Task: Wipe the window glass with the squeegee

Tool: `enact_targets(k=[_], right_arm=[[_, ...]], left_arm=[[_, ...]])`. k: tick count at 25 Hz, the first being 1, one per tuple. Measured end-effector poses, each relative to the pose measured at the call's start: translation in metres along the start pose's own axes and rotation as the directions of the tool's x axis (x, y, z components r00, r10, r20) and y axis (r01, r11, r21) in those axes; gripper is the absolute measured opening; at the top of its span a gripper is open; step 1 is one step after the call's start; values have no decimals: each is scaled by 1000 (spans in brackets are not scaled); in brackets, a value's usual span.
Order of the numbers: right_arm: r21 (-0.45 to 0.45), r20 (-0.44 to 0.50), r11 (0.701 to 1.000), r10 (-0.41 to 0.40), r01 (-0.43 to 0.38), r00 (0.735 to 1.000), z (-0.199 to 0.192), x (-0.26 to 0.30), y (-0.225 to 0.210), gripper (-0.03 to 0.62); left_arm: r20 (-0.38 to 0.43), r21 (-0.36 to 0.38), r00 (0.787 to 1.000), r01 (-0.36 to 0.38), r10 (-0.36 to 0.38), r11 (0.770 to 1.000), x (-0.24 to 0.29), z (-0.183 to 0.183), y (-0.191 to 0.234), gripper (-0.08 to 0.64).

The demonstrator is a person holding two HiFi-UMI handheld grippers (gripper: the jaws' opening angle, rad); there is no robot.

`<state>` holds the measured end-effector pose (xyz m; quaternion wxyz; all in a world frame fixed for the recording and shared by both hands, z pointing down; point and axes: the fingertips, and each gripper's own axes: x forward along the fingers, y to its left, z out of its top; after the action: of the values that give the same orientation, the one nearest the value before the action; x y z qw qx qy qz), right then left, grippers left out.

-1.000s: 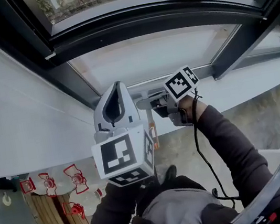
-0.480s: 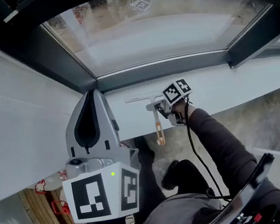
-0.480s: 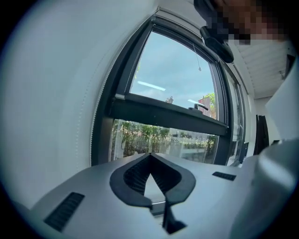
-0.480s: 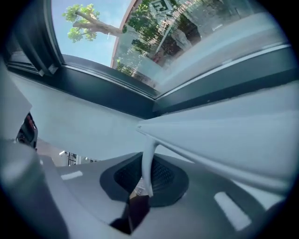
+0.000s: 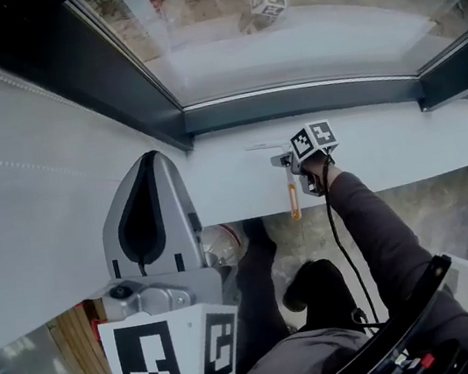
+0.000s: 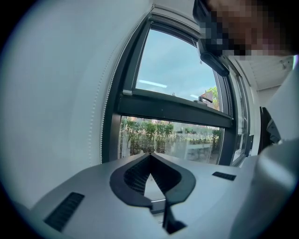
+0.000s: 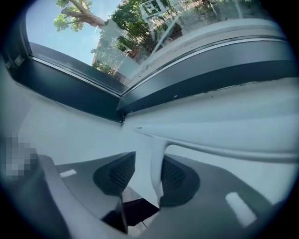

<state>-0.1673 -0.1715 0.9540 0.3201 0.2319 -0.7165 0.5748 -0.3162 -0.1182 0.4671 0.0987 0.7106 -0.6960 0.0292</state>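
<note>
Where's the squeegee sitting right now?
Head view, right of centre: the squeegee lies against the white surface below the window frame, its neck between the jaws of the right tool, which have just been opening.

Indoor room beside dark-framed window [image 5: 297,33], greenery [image 6: 149,135] outside.

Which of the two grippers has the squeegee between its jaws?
The right gripper: the squeegee handle stands between its jaws, which have just been opening. The left gripper has its jaws shut on nothing.
</note>
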Motion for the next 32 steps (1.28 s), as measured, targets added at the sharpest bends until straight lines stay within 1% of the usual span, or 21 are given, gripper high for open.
enact_targets(k=[1,2,5,7,9,11,12,13,14,15,17,18,20,22,23,24,26,27,29,30,32], right_arm=[[0,-9,1000,-16,16,1000,-1,0,-4,165],[0,-14,999,-33,33,999,-1,0,-8,193],[-4,6,992,-128,128,992,2,-5,-28,210],[-4,43,973,-231,231,972,5,-15,-51,213],[-5,97,938,-344,346,934,9,-31,-77,213],[-3,173,887,-454,461,874,15,-55,-101,213],[8,220,870,-482,492,848,20,-68,-107,213],[22,275,869,-481,495,832,26,-83,-104,212],[30,339,882,-452,471,825,33,-98,-93,210],[25,408,904,-399,427,821,41,-115,-74,210],[-28,545,949,-248,314,801,56,-157,-16,172],[-71,603,963,-167,261,780,62,-183,21,172],[-169,695,969,-11,179,719,69,-246,102,158],[-269,763,953,122,140,634,64,-318,183,127],[-312,792,939,173,144,586,56,-355,219,112],[-346,817,923,208,169,538,44,-391,249,90],[-386,858,882,237,268,456,22,-457,295,86],[-394,874,859,240,327,423,15,-485,311,86],[-397,896,817,246,419,369,7,-529,334,86],[-397,902,804,254,442,348,5,-546,342,86],[-398,908,794,271,459,319,-3,-574,352,86]], left_arm=[[-2,0,1000,-1,1,1000,0,0,2,-5],[-4,1,1000,-1,1,1000,0,0,4,-5],[-17,5,1000,5,-5,1000,3,-1,8,-5],[-23,14,1000,8,-8,1000,4,-1,9,-5],[-28,21,1000,12,-11,1000,5,0,8,-5],[-31,24,999,15,-14,1000,5,1,5,-5],[-32,25,999,17,-16,1000,6,2,2,-5],[-32,25,999,20,-19,999,6,4,0,-5],[-33,23,999,25,-25,999,6,7,-4,-5],[-33,19,999,33,-33,999,6,11,-9,-5],[-26,12,998,51,-50,999,1,24,-22,-5],[-20,10,998,57,-57,998,-4,34,-29,-5],[-4,10,998,65,-65,998,-16,57,-41,-5],[18,11,997,76,-76,997,-34,81,-54,-5],[32,15,996,81,-81,997,-45,92,-61,-5],[48,24,995,82,-83,996,-58,102,-68,-5],[83,48,993,77,-81,996,-81,123,-78,-5],[98,56,992,77,-83,995,-89,132,-82,-5],[122,54,988,93,-99,994,-97,144,-89,-5],[133,48,985,104,-110,993,-100,146,-94,-5],[137,34,981,131,-134,991,-109,142,-110,-5]])
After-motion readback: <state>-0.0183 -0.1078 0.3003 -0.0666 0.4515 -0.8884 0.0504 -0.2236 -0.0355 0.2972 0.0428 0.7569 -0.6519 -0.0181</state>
